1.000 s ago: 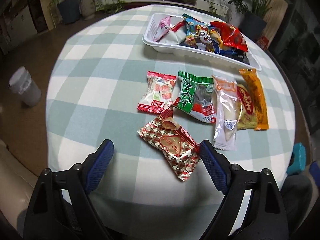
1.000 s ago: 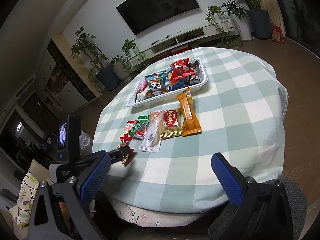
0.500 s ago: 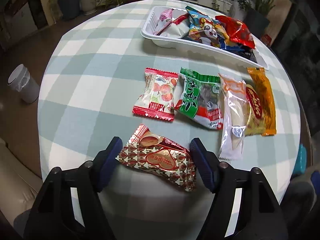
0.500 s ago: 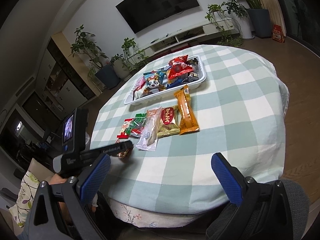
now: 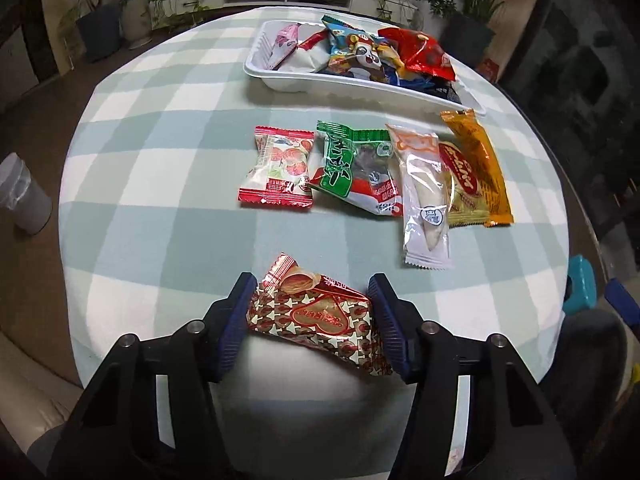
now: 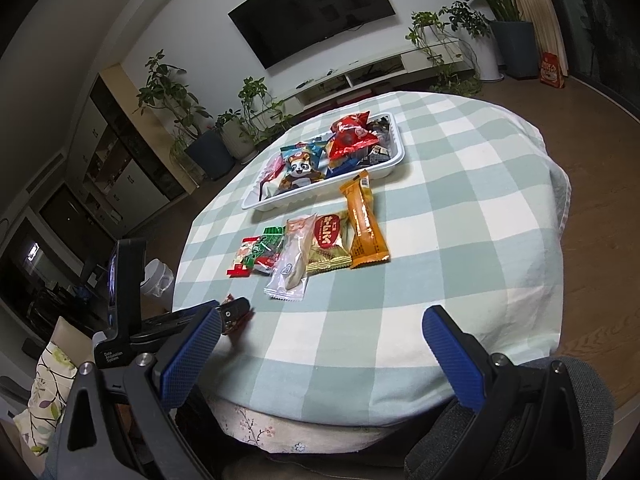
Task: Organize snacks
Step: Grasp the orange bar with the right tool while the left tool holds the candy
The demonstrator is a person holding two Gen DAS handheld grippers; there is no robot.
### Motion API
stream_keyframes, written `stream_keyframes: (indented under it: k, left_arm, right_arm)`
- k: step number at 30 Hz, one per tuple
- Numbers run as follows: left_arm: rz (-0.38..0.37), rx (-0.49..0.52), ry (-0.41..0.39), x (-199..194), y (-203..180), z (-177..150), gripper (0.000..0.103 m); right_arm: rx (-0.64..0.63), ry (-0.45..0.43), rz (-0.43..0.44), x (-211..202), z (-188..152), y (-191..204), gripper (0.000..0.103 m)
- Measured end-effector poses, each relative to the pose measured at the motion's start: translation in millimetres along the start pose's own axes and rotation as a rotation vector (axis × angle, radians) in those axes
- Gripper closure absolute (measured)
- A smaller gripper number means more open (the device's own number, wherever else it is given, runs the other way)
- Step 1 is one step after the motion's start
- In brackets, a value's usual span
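Observation:
My left gripper (image 5: 312,320) is shut on a red-and-gold patterned snack packet (image 5: 320,316), both pads touching its ends, at the table's near edge. In the right wrist view the left gripper (image 6: 234,312) shows at the left, the packet mostly hidden. Several snacks lie in a row: a red-white packet (image 5: 280,170), a green packet (image 5: 356,172), a clear white stick (image 5: 424,196), a yellow-red packet (image 5: 464,184) and an orange bar (image 5: 480,164). My right gripper (image 6: 320,356) is open and empty, above the table's near edge.
A white tray (image 5: 360,88) full of mixed snacks stands at the back of the round checked table (image 5: 160,160); it also shows in the right wrist view (image 6: 320,196). A grey bin (image 5: 22,196) stands on the floor left. Potted plants and a TV stand lie beyond.
My left gripper closed from wide open onto the patterned packet, which turned crosswise between the pads. The right gripper stayed open and barely moved.

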State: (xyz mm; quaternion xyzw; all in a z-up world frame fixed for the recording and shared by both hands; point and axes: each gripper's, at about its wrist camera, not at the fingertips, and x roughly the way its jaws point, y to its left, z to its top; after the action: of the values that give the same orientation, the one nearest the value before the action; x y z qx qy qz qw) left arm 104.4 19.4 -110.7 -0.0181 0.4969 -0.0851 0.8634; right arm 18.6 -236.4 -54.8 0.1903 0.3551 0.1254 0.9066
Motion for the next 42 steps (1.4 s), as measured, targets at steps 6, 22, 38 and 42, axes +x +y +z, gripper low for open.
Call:
stream_keyframes:
  k: [6,22,38,42]
  left_arm:
    - [-0.039,0.001,-0.009,-5.4,3.7,-1.2,0.057]
    - [-0.075,0.045,-0.042,-20.2,5.1,-9.0,0.06]
    - [-0.117,0.034,-0.125,-46.0,10.9,-0.4,0.06]
    - [-0.143,0.025,-0.146,-52.2,13.7,3.2,0.06]
  right_arm:
    - [-0.014,-0.013,-0.01,-2.7,0.0,2.6,0.0]
    - [-0.02,-0.012,-0.024,-2.0,1.0,4.3,0.0]
    - [-0.109,-0.039,-0.111,3.7,38.4,5.9,0.003]
    - [-0.141,0.057,-0.167,35.4,65.2,-0.2,0.018]
